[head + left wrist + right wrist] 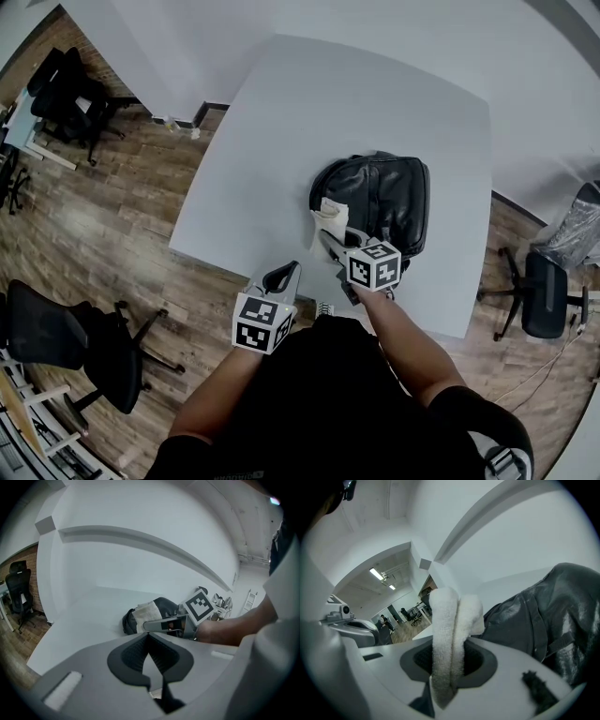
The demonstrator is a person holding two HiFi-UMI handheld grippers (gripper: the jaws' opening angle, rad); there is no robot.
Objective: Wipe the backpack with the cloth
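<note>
A black leather backpack (384, 199) lies flat on the white table (309, 103), towards its near right part. My right gripper (330, 240) is shut on a folded white cloth (329, 216) and holds it against the backpack's left side. In the right gripper view the cloth (451, 620) stands up out of the jaws, with the backpack (543, 616) just to its right. My left gripper (284, 274) hangs at the table's near edge, shut with nothing in it, apart from the backpack. The left gripper view shows the backpack (164, 605), the cloth (146, 611) and the right gripper (157, 626) ahead.
Black office chairs stand on the wooden floor: one at far left (70, 94), one at near left (56, 337), one to the right of the table (546, 292). White walls rise behind the table. The table's left and far parts are bare.
</note>
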